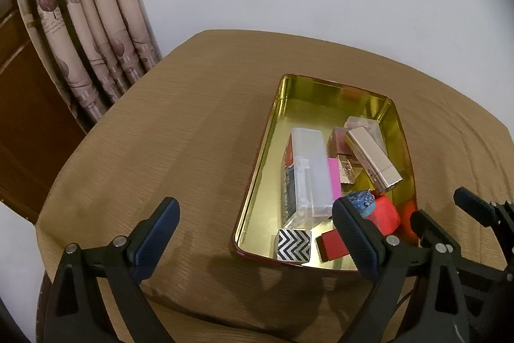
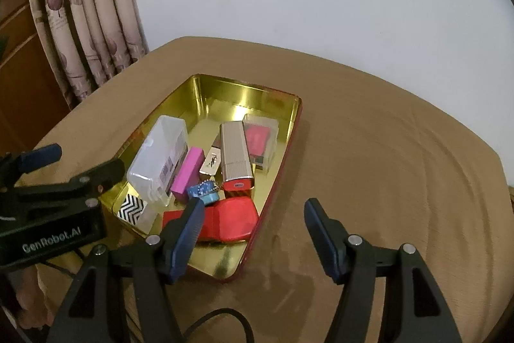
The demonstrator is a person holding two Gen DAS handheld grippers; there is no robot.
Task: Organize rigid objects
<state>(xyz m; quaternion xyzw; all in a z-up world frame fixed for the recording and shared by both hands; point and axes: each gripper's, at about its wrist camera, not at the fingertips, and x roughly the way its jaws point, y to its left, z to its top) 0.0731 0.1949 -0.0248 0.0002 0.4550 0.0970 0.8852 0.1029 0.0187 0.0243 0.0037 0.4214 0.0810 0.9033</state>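
- While both sets of fingers stand spread wide with nothing between them, the left tool (image 1: pixel 255 224) hovers over the near left edge of the tin and the right tool (image 2: pixel 253 227) over its near right corner.
- Just ahead of them sits the gold-lined tin (image 1: pixel 257 169), red outside, on the cloth-covered bench (image 1: pixel 160 124).
- Inside it, crowded toward the near end: a clear plastic case (image 1: pixel 313 169), a pink box (image 2: pixel 188 174), a ribbed gold lipstick case (image 2: pixel 234 156), a small blue tin (image 2: pixel 204 192), a red pouch-like case (image 2: pixel 234 219), a zigzag-patterned cube (image 1: pixel 294 243) and a clear box with a red insert (image 2: pixel 260 139).
- The far end of the tin is bare.
- No loose item shows on the bench outside the tin, so gathering looks done; what may remain is straightening the jumble, though I cannot tell whether that is wanted.
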